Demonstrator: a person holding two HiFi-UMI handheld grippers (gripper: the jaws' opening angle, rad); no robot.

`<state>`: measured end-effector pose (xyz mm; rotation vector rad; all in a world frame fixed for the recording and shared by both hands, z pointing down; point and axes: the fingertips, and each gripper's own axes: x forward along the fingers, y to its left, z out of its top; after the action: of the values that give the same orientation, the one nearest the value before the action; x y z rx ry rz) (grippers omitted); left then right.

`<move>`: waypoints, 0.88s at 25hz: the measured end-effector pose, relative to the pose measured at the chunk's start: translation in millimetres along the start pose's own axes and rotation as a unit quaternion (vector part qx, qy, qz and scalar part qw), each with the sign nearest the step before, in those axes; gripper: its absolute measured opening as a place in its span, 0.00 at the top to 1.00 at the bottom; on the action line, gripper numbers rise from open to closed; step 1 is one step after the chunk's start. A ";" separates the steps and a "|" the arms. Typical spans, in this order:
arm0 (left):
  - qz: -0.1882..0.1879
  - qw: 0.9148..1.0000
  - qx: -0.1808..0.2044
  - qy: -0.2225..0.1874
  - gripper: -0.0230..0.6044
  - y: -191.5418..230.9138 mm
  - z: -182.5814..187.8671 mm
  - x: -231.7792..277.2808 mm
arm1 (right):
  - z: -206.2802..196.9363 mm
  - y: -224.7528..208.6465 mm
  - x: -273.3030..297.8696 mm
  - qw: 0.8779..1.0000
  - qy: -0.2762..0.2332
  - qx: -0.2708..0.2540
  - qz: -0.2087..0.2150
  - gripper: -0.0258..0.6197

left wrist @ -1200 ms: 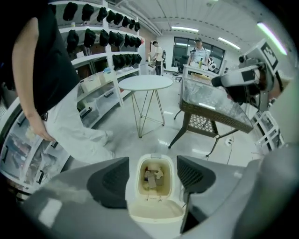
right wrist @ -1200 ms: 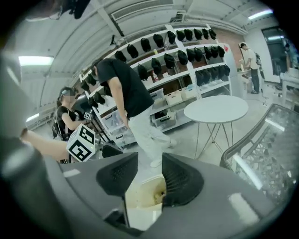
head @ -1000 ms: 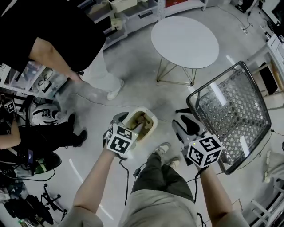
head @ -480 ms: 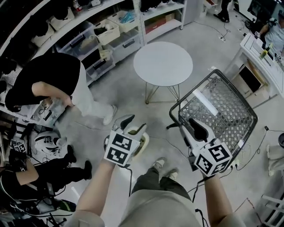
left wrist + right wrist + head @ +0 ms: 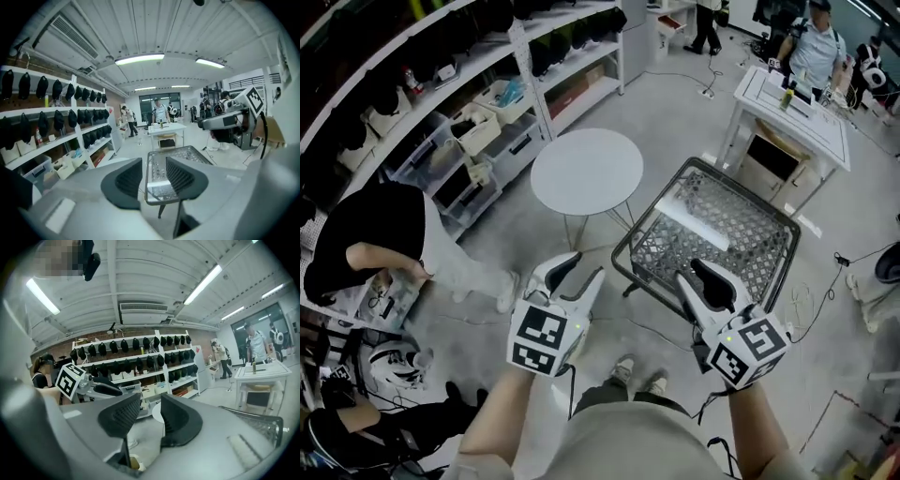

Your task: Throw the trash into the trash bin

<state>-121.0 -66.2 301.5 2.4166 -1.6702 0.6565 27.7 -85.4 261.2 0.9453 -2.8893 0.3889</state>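
My left gripper point(image 5: 581, 267) is held up in front of me, open, with nothing between its dark ribbed pads point(image 5: 129, 180); its jaws have just been closing. My right gripper point(image 5: 694, 275) is level with it on the right, also open and empty, and its jaws have narrowed a little too. In the left gripper view the jaws point(image 5: 153, 176) frame the wire mesh table. The beige trash bin point(image 5: 134, 463) shows only as a sliver on the floor below the right gripper's jaws point(image 5: 150, 416). It is hidden in the head view, and I see no trash.
A wire mesh table point(image 5: 712, 234) stands just ahead on the right, a round white table point(image 5: 586, 173) beyond the left gripper. Shelves of bins and dark caps point(image 5: 478, 122) line the left wall. A person point(image 5: 375, 253) crouches at left; a white desk point(image 5: 792, 112) stands far right.
Both grippers have risen from over the bin and the view has tipped up into the room. The bin has gone out of the head view. The left jaws stand narrower than before.
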 end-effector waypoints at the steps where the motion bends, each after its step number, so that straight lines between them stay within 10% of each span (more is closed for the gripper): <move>1: -0.006 1.000 0.007 -0.011 0.69 -7.2 11.7 0.7 | 6.3 -2.1 -9.7 1.000 -0.007 -0.001 -0.008 0.74; 22: -0.150 0.973 0.062 -0.163 0.88 -163.1 147.3 1.7 | 72.7 -40.2 -202.0 0.978 -0.088 -0.051 -0.180 0.95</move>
<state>69.5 -56.9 192.3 2.9160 -1.3436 0.3423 214.9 -20.3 169.4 1.5161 -2.7651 0.1335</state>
